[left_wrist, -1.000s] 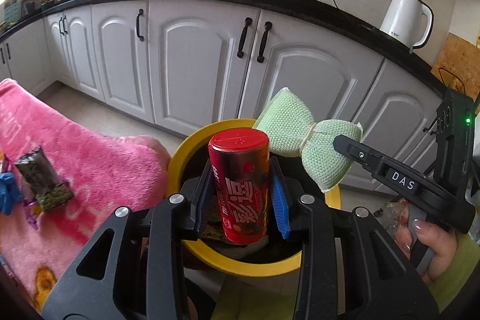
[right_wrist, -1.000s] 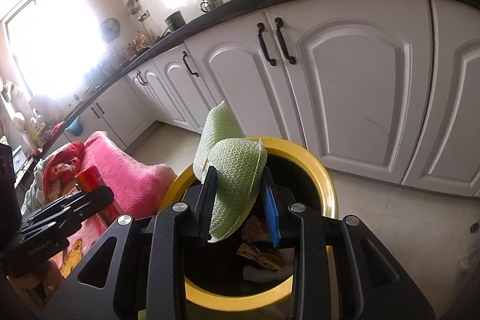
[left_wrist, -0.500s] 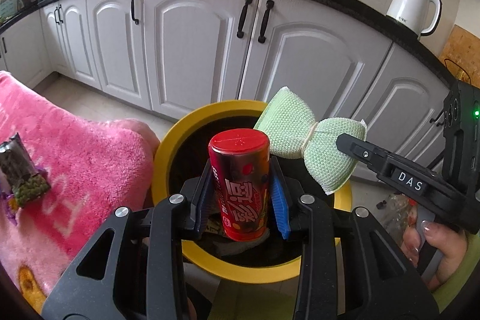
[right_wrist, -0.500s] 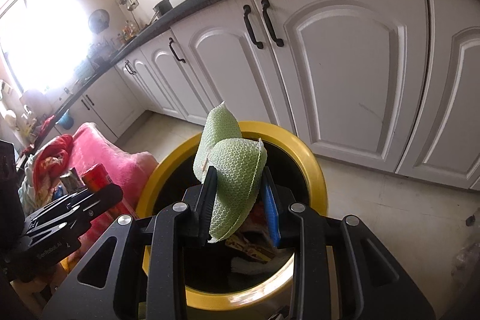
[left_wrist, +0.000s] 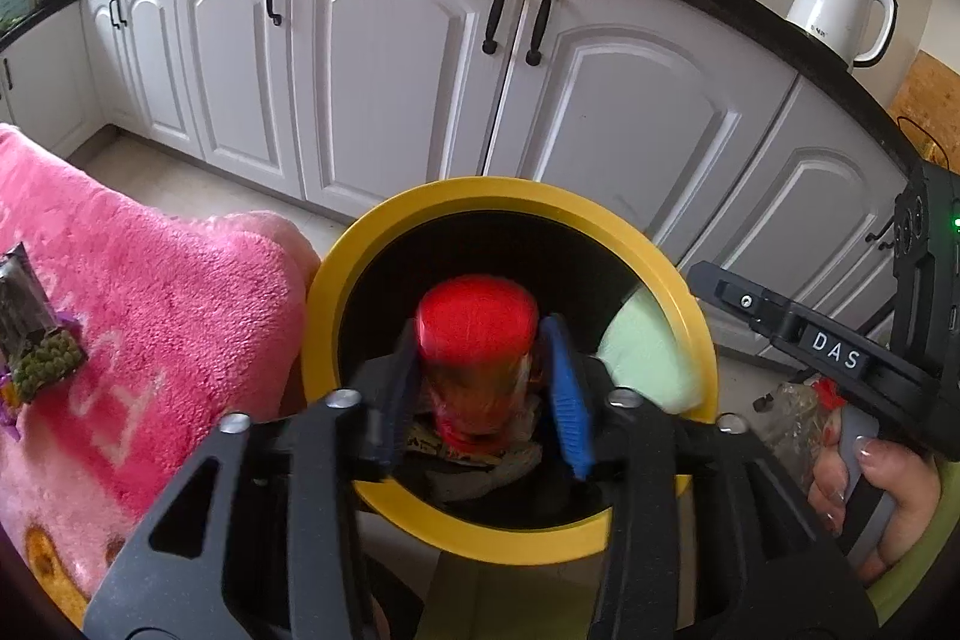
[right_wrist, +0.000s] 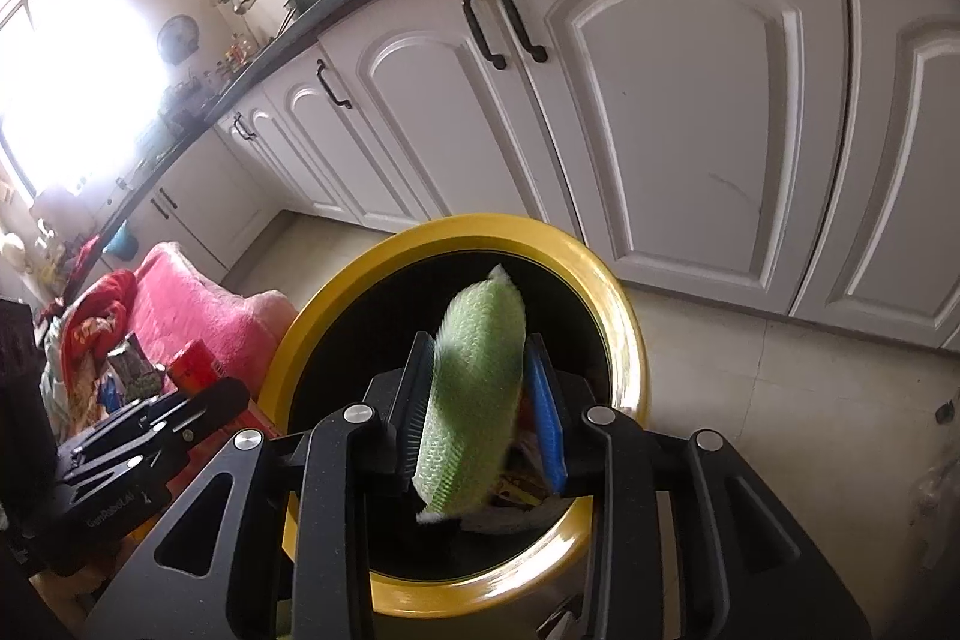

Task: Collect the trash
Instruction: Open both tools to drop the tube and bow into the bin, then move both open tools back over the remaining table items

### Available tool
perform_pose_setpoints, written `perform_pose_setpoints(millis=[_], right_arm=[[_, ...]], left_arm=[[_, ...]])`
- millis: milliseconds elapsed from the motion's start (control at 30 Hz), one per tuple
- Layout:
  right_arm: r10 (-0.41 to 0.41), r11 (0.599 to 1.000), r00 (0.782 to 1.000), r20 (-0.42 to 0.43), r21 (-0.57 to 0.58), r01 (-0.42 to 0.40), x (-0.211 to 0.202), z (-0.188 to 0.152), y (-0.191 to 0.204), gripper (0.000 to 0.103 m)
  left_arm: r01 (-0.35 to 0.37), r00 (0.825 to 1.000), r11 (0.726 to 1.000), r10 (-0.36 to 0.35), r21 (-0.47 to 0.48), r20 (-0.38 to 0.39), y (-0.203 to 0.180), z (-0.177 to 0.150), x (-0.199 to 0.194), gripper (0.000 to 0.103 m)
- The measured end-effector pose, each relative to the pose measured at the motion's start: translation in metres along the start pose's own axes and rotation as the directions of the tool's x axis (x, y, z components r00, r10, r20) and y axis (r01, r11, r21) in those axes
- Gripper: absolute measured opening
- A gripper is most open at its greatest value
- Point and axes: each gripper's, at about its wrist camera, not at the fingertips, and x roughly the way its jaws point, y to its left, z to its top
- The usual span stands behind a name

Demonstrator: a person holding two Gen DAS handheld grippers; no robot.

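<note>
A yellow-rimmed black bin point(left_wrist: 648, 244) stands on the floor below both grippers and holds wrappers. My left gripper point(left_wrist: 477, 388) is open over the bin mouth. A red snack can point(left_wrist: 477, 340), motion-blurred, sits between its spread fingers, apart from them, dropping into the bin. My right gripper point(right_wrist: 480, 400) is open over the same bin point(right_wrist: 630, 340). A green mesh sponge point(right_wrist: 474, 388), blurred, is loose between its fingers and falling. The sponge also shows in the left wrist view point(left_wrist: 642, 358) inside the rim.
A pink fluffy blanket point(left_wrist: 150, 292) lies left of the bin with a dark snack packet point(left_wrist: 36, 334) on it. White cabinets point(left_wrist: 420, 70) run behind under a black counter with a white kettle point(left_wrist: 840, 10). A plastic bag point(left_wrist: 798, 412) lies on the floor at right.
Both grippers opened. The red can and the green sponge left their grips and are dropping into the bin. Both grippers also tilted lower toward the bin mouth.
</note>
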Motion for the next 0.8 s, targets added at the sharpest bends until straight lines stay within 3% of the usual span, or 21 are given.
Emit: perform_pose_setpoints(millis=[33, 100, 233, 367, 500, 800], right_arm=[[-0.005, 1.000, 1.000, 0.004, 0.003, 0.005, -0.001, 0.000, 0.000, 0.031], [-0.004, 1.000, 1.000, 0.012, 0.009, 0.004, -0.002, 0.001, -0.001, 0.037], [-0.009, 1.000, 1.000, 0.024, 0.007, 0.009, -0.005, 0.003, 0.000, 0.044], [-0.025, 1.000, 0.998, 0.050, 0.000, 0.025, -0.010, 0.005, 0.003, 0.058], [-0.040, 0.999, 0.996, 0.077, -0.009, 0.041, -0.015, 0.007, 0.006, 0.070], [-0.024, 0.998, 0.995, 0.098, -0.049, 0.029, -0.024, 0.007, 0.021, 0.073]], left_arm=[[-0.004, 1.000, 1.000, 0.004, -0.002, 0.002, 0.001, 0.000, -0.001, 0.049], [-0.002, 1.000, 1.000, 0.002, -0.008, 0.004, 0.002, 0.000, -0.002, 0.053], [-0.010, 1.000, 1.000, 0.011, -0.020, 0.005, 0.005, 0.000, -0.006, 0.073], [-0.025, 0.999, 0.999, 0.026, -0.037, 0.019, 0.009, 0.000, -0.013, 0.089], [-0.042, 0.998, 0.998, 0.044, -0.053, 0.045, 0.015, 0.001, -0.026, 0.092], [-0.095, 0.991, 0.993, 0.101, -0.066, 0.092, 0.031, -0.003, -0.055, 0.092]])
